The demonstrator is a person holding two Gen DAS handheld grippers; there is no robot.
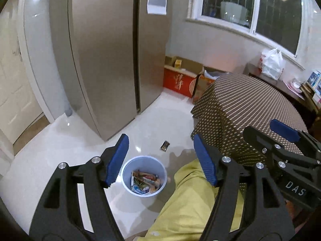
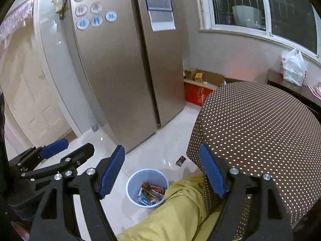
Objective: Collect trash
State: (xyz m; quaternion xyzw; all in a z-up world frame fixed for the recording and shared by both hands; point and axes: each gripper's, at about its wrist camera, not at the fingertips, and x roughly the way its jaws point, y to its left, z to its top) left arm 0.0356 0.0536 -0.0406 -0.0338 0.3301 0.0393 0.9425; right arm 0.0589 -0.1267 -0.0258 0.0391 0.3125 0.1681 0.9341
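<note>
Left wrist view: blue-padded left gripper fills the foreground, jaws spread wide, nothing between them. Below and between its fingers stands a pale blue trash bin on the white tiled floor, holding a heap of crumpled wrappers. One dark wrapper lies loose on the floor beyond the bin, near the foot of a table draped in a brown dotted cloth. A leg in yellow-green trousers sits just right of the bin. The right gripper shows at the right edge, over the cloth, its jaws parted and empty.

Right wrist view: right gripper likewise stands wide open, holding nothing. The same bin lies between its fingers, wrappers inside, the trouser leg overlapping its right rim. The loose dark wrapper rests on the floor just beside the cloth's hanging edge. The left gripper appears at lower left, open. A steel-coloured refrigerator and a red carton stand behind.
</note>
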